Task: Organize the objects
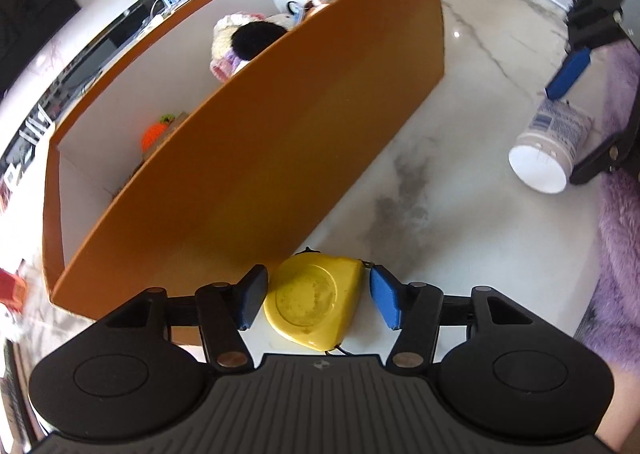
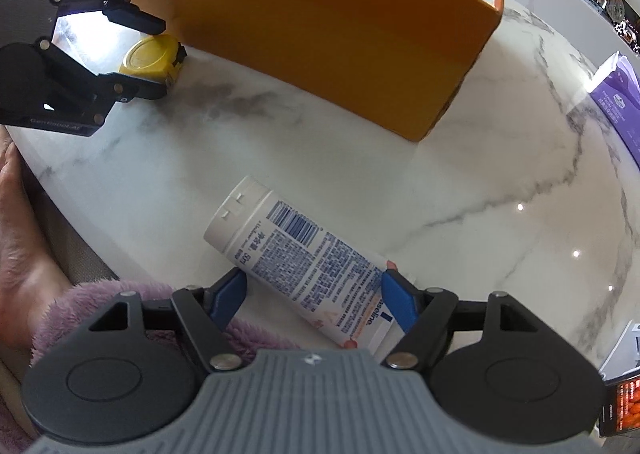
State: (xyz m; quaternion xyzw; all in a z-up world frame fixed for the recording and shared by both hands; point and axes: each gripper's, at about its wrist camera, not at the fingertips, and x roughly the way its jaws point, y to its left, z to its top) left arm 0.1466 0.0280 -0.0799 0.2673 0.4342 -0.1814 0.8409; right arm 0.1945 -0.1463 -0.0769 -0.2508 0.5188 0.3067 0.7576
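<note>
Left claw [image 1: 318,300] open astride tape measure [image 1: 314,304], bottom centre, unpinched; right claw [image 2: 314,304] open, tube [image 2: 304,266] diagonal between; box [image 1: 280,158] above.

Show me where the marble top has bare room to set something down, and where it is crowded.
Free: the marble table between the orange box and the lotion tube, out toward the purple pack. Crowded: the strip by the box's near wall, where the left gripper straddles the yellow tape measure, and the table edge, where the right gripper brackets the tube.
</note>
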